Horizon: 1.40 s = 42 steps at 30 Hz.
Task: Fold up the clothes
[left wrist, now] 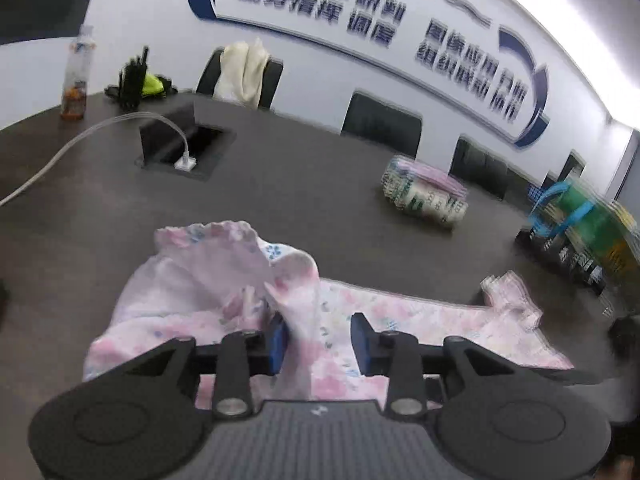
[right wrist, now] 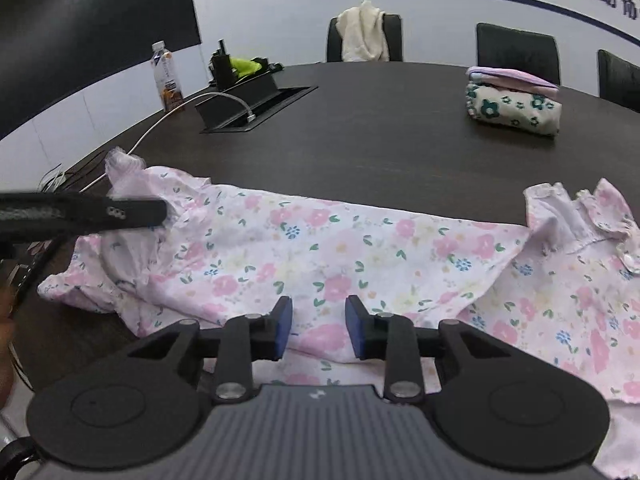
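Note:
A pink floral garment (right wrist: 320,256) lies spread across the dark table (right wrist: 380,128). It also shows in the left wrist view (left wrist: 192,280), bunched up at its left end with a ruffled edge. My left gripper (left wrist: 319,340) is open above that bunched end; a fold of cloth rises between the fingers by the left pad (left wrist: 277,340). My right gripper (right wrist: 318,330) is open just above the garment's near edge. The left gripper's body (right wrist: 80,212) shows in the right wrist view over the garment's left sleeve.
A stack of folded clothes (right wrist: 514,100) sits at the far right of the table. An open cable box (right wrist: 252,106) with a white cable, a drink bottle (right wrist: 166,76) and black gear stand at the far left. Chairs (right wrist: 518,46) line the far side. A colourful bag (left wrist: 580,232) stands at right.

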Each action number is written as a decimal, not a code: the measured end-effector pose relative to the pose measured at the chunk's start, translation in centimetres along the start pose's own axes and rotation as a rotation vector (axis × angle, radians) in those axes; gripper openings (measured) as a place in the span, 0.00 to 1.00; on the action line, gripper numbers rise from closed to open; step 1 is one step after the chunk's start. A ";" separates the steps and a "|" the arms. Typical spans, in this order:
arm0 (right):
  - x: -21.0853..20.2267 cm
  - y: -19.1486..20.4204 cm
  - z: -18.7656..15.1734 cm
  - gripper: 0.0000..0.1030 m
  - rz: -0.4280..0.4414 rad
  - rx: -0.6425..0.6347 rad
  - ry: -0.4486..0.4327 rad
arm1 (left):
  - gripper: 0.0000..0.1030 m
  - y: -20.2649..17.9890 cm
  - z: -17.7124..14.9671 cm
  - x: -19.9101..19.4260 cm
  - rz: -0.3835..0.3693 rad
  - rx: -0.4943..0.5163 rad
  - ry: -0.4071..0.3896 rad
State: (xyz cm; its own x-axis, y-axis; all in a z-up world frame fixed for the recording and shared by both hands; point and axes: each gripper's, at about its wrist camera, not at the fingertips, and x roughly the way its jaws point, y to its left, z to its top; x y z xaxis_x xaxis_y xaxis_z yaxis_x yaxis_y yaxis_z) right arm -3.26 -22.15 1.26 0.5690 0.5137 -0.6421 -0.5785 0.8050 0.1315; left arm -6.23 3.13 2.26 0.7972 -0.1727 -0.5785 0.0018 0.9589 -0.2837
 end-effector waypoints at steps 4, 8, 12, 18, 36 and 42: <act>-1.2 -0.8 -0.7 0.30 -0.067 0.018 -0.048 | 0.29 1.4 -1.1 1.2 0.001 -0.015 0.036; -1.3 1.1 -0.2 0.30 -0.016 -0.098 -0.089 | 0.30 2.0 -1.6 1.1 -0.016 -0.016 0.022; 0.8 4.0 -0.5 0.29 0.000 -0.222 -0.037 | 0.30 1.6 -1.6 1.0 -0.009 0.016 0.016; -0.1 0.7 -0.8 0.29 -0.093 -0.105 -0.029 | 0.30 1.8 -1.5 0.9 -0.027 0.022 0.008; -10.6 -8.2 -5.5 0.49 -0.151 0.340 -0.050 | 0.43 -0.5 -0.2 0.5 -0.098 0.043 -0.047; -10.9 -12.0 -7.6 0.51 -0.228 0.610 -0.100 | 0.44 -1.2 -1.1 1.6 -0.071 0.091 -0.014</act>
State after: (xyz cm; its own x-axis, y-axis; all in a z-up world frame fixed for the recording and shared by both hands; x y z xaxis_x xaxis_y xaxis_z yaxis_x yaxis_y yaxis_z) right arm -6.98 -39.69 0.92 0.7068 0.3117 -0.6351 -0.0184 0.9055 0.4239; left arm -5.64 1.47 0.80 0.8013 -0.2383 -0.5487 0.1130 0.9610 -0.2523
